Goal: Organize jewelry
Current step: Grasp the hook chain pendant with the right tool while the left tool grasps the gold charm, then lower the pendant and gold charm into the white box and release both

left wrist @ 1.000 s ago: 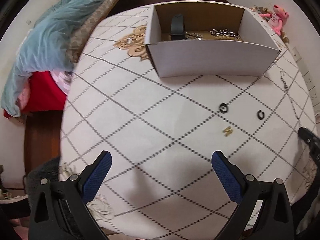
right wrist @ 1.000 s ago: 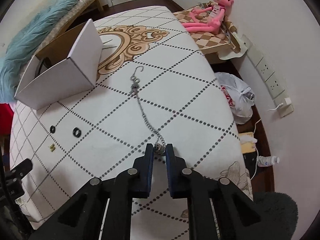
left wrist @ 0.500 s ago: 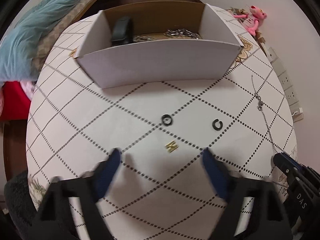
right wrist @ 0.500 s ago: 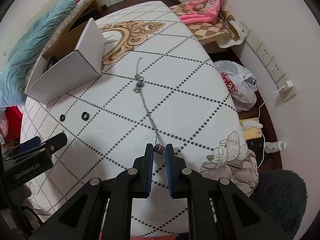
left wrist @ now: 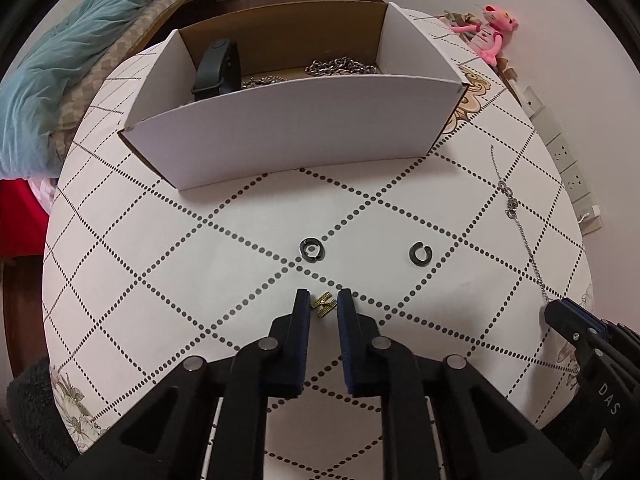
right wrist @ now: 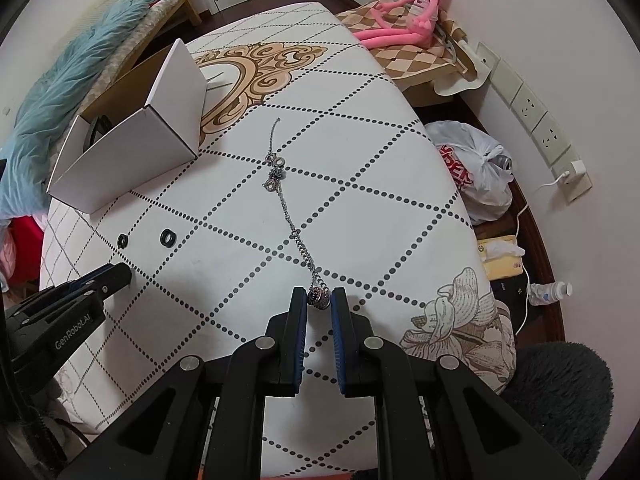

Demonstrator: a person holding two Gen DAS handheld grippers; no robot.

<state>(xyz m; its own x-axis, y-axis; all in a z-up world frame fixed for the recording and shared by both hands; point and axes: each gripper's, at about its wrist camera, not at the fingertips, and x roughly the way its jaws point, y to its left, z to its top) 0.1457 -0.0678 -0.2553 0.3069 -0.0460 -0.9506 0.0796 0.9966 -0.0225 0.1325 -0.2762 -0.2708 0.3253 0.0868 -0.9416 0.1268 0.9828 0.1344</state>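
Note:
My left gripper (left wrist: 324, 304) has its fingers closed around a small gold earring (left wrist: 323, 304) on the table. Two dark rings (left wrist: 312, 249) (left wrist: 420, 254) lie just beyond it. My right gripper (right wrist: 319, 299) is shut on the bead end of a long silver chain (right wrist: 286, 204) that stretches away across the tablecloth. The chain also shows in the left wrist view (left wrist: 516, 216). A white cardboard box (left wrist: 296, 128) at the back holds a black wristband (left wrist: 218, 66) and silver chains (left wrist: 340, 67).
The round table has a white cloth with dotted diamonds (left wrist: 200, 264). A pink plush toy (right wrist: 404, 12) lies beyond the table's far edge. A plastic bag (right wrist: 472, 168) and wall sockets (right wrist: 536, 120) are to the right. A teal blanket (left wrist: 72, 56) lies at the left.
My left gripper moved forward and right to the gold earring and its fingers closed in from wide open. My right gripper stayed shut on the chain's bead end.

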